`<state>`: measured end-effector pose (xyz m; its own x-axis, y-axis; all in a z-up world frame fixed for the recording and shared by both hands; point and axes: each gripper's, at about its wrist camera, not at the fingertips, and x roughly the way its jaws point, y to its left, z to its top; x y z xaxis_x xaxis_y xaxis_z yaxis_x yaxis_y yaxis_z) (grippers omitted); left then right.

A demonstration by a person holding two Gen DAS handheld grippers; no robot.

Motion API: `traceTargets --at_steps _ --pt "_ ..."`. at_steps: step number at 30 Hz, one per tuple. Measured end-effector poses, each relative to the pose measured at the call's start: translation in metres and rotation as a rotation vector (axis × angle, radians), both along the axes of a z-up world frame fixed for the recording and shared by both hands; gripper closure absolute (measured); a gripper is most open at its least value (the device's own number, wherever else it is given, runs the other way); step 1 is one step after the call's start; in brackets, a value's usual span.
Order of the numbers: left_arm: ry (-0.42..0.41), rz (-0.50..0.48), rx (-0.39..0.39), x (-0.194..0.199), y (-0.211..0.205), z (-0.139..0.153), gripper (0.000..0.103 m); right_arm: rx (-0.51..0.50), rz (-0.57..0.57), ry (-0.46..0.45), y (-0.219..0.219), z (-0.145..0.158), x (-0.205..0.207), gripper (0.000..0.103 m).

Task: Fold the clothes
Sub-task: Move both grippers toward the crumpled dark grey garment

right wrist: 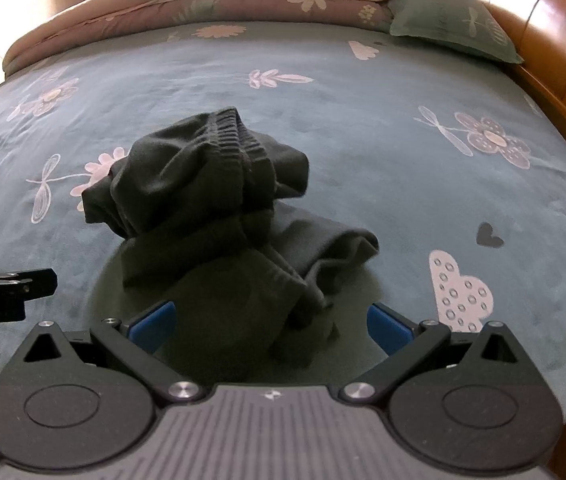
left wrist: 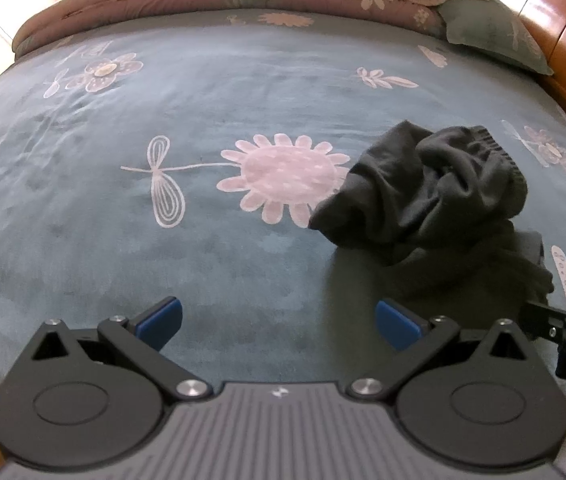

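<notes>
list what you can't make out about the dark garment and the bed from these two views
- Dark garment: crumpled in a heap in both views, so its type and full shape are hidden by its own folds.
- Its near edge, right wrist view: lies in shadow ahead of the right hand-held gripper.
- Bed: its near edge is covered by the left hand-held gripper body.

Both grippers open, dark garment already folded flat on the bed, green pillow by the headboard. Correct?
Not quite. The dark garment is not folded flat: it lies in a crumpled heap, ribbed waistband bunched on top, as the right wrist view shows. The rest holds: left gripper and right gripper are both open, and the green pillow lies by the headboard.
</notes>
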<state>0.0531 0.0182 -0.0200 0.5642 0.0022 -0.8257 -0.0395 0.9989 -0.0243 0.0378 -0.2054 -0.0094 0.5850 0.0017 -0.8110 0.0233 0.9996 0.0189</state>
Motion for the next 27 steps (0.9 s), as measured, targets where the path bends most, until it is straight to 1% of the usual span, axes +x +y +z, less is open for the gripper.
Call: traceTargets --at_steps 6,11,15,17,19,21,22,25,27 --pt "0.008 -0.012 0.001 0.016 -0.003 -0.004 0.001 -0.021 0.043 -0.017 0.005 -0.005 0.019 0.000" --pt "0.017 -0.028 0.006 0.026 -0.006 -0.010 0.001 -0.040 0.097 -0.033 0.009 -0.018 0.039 0.000" --pt "0.031 -0.040 0.017 0.029 -0.006 -0.017 0.001 -0.036 0.134 0.012 0.006 -0.040 0.054 0.000" --pt "0.038 -0.041 0.011 0.030 -0.005 -0.021 0.001 -0.007 0.143 0.043 0.000 -0.052 0.059 0.000" --pt "0.037 -0.051 0.018 0.030 -0.004 -0.024 0.001 0.060 0.141 0.065 -0.012 -0.062 0.062 0.000" --pt "0.033 -0.066 0.038 0.029 -0.006 -0.028 0.001 0.120 0.154 0.052 -0.023 -0.066 0.061 0.000" --pt "0.031 -0.073 0.048 0.028 -0.007 -0.029 0.001 0.129 0.174 0.040 -0.026 -0.067 0.059 0.000" --pt "0.021 -0.095 0.066 0.027 -0.011 -0.029 0.001 0.105 0.243 0.018 -0.028 -0.070 0.053 0.000" --pt "0.015 -0.108 0.072 0.026 -0.014 -0.028 0.001 0.105 0.247 0.014 -0.031 -0.068 0.052 0.000"
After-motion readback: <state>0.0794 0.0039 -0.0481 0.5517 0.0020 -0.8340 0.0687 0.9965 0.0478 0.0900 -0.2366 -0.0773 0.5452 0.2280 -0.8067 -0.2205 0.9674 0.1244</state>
